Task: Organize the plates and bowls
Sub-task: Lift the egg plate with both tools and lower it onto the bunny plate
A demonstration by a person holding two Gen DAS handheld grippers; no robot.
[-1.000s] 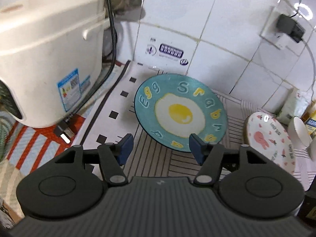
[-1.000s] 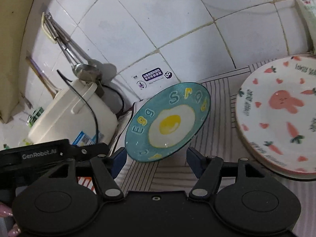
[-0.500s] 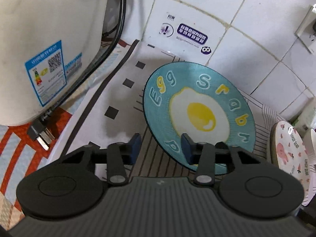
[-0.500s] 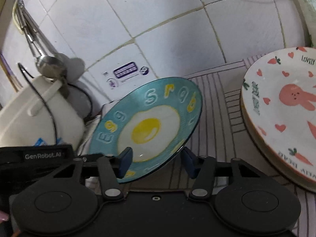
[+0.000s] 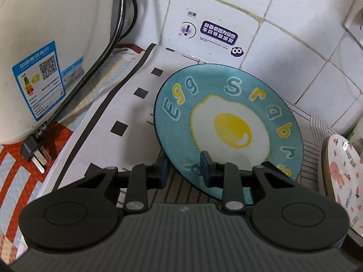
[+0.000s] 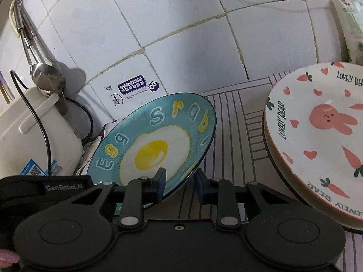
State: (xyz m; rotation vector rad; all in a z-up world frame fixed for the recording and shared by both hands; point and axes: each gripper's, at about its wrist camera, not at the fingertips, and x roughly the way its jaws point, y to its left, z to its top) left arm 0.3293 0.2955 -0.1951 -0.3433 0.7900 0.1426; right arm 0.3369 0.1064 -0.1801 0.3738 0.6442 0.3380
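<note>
Left tool point(image 5: 185, 166) & right tool point(image 6: 179, 180) are each closed on the near rim of the egg plate point(image 5: 229, 124), held tilted above the worktop point(image 6: 229, 117) beside the bear plates point(image 6: 317, 136); lift should be kept level w/ both grips matched.

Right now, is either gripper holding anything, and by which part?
Both straddle the near rim of the teal fried-egg plate: left gripper and right gripper each have one finger above and one below. Contact cannot be confirmed.
</note>
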